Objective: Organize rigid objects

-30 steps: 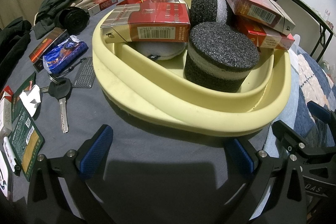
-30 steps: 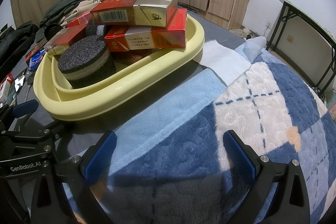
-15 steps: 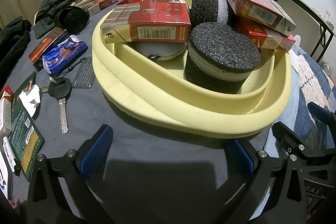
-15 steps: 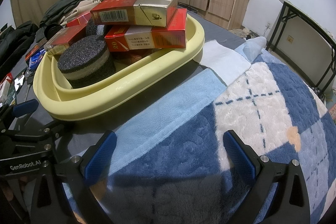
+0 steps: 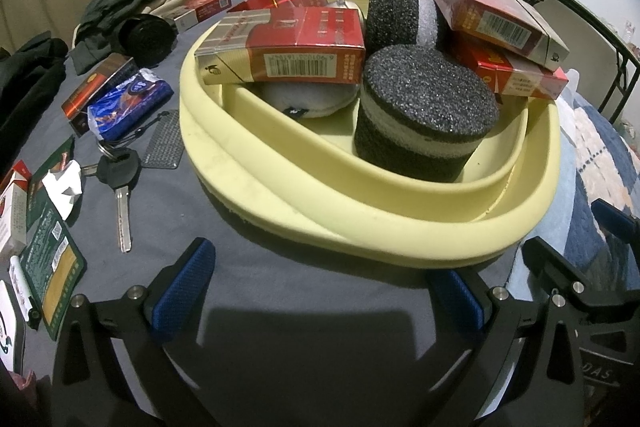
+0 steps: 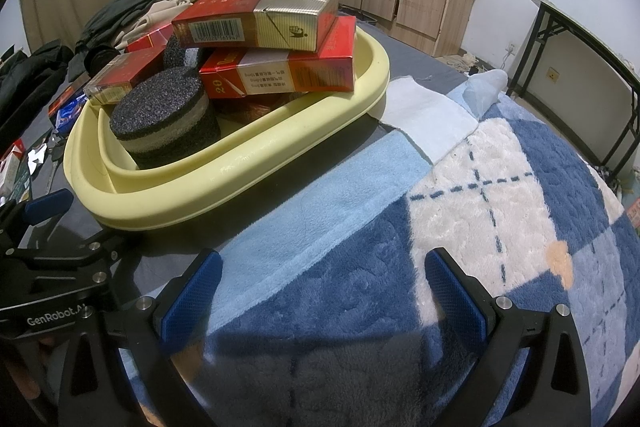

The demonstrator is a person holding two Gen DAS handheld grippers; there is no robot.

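Two grainy black foam cylinders (image 5: 424,111) with a pale band and several glossy red cardboard cigarette packs (image 5: 288,47) fill the smooth pale-yellow oval basin (image 5: 360,227), straight ahead of the left tool (image 5: 320,291) and ahead-left of the right tool (image 6: 320,287). Both tools gape wide, gripping nothing. A plush checked blanket (image 6: 500,207) lies under the right tool; metal keys (image 5: 120,183) lie ahead-left of the left.

Left hand-held gripper (image 5: 320,297) and right hand-held gripper (image 6: 320,291) gape wide, empty.
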